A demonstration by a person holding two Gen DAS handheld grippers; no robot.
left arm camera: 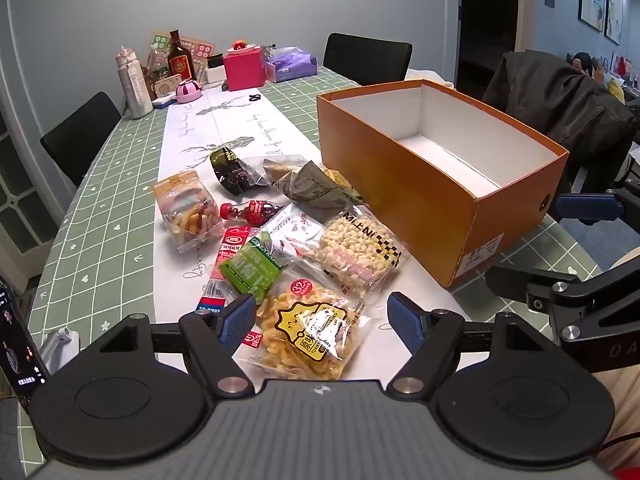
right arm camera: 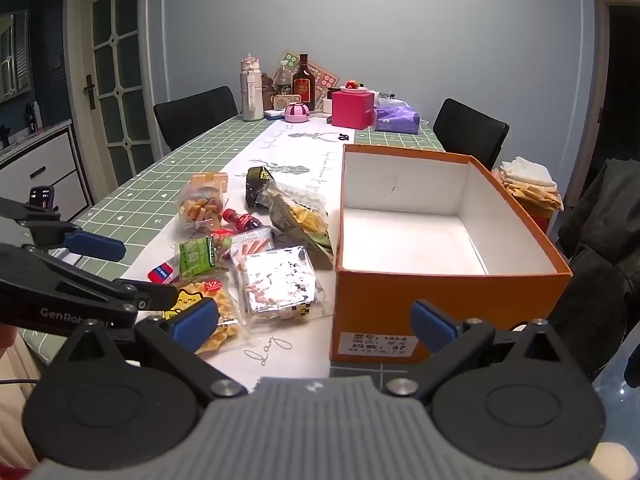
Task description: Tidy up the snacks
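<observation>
The left gripper (left arm camera: 322,322) is seen with its jaws spread wide and nothing pinched; between its fingertips, lower down on the table, lies the yellow snack bag (left arm camera: 308,336), not touched by either pad. The right gripper (right arm camera: 314,326) is likewise spread to its full width and empty, poised just in front of the near end of the orange box (right arm camera: 400,296).

The orange box is taken as the landmark. It stands open on the table (left arm camera: 104,216), and its white interior is seen to hold nothing. All snacks are found to the left of it: nearest, the yellow snack bag; just beyond, the puffed rice pack (left arm camera: 356,252) close against the box's near corner, with the green packet (left arm camera: 250,268) further left. Behind these lie the small red bottle (left arm camera: 252,212) and the clear biscuit bag (left arm camera: 188,208), then the patterned paper bag (left arm camera: 316,188) beside the box's long side.

The task is judged to be at its very start: no item has been packed. The next move is judged to call for the left jaws to be lowered over the yellow snack bag and pressed together on its crinkly film without crushing the contents.
</observation>
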